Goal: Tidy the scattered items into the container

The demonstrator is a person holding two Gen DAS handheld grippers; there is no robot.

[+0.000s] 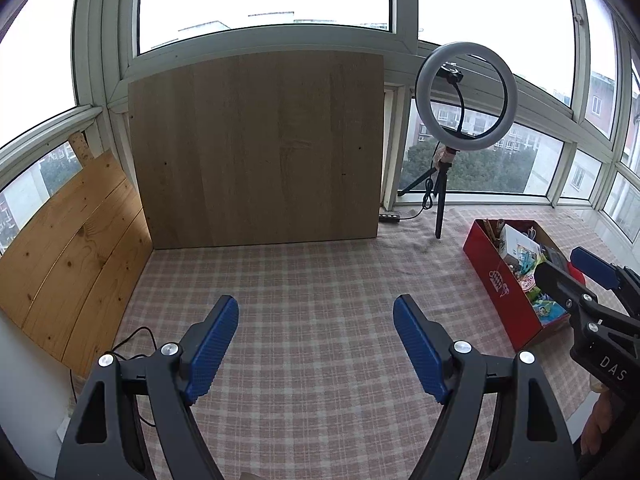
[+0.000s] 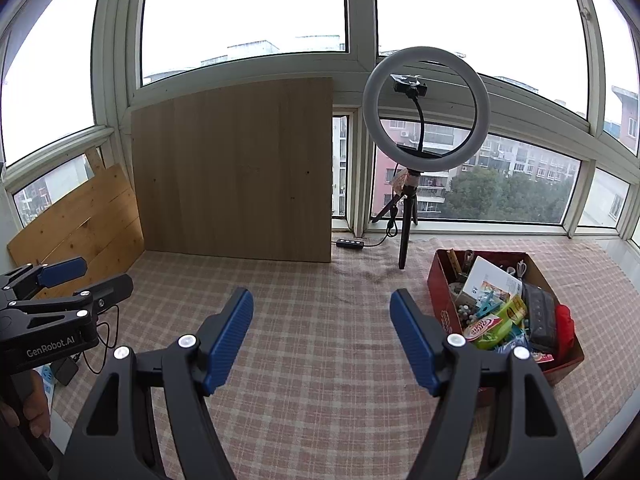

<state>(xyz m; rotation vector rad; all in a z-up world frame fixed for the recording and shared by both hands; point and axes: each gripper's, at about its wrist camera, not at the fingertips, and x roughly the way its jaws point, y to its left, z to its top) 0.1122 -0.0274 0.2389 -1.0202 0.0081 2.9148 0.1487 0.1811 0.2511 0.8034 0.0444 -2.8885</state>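
Observation:
A red cardboard box (image 2: 442,312) stands on the checked tablecloth at the right, filled with several items: a white booklet (image 2: 490,276), colourful packets (image 2: 494,322), a black case (image 2: 540,316) and a red item (image 2: 565,320). It also shows in the left wrist view (image 1: 500,284). My left gripper (image 1: 316,344) is open and empty over bare cloth, left of the box. My right gripper (image 2: 322,336) is open and empty, just left of the box. Each gripper shows in the other's view: the right one (image 1: 576,276) and the left one (image 2: 80,276).
A ring light on a tripod (image 2: 424,112) stands behind the box, with a cable and switch (image 2: 350,243). A tall wooden board (image 2: 236,176) and a pine panel (image 2: 80,216) lean against the windows. Black cables (image 2: 102,332) lie at the left cloth edge.

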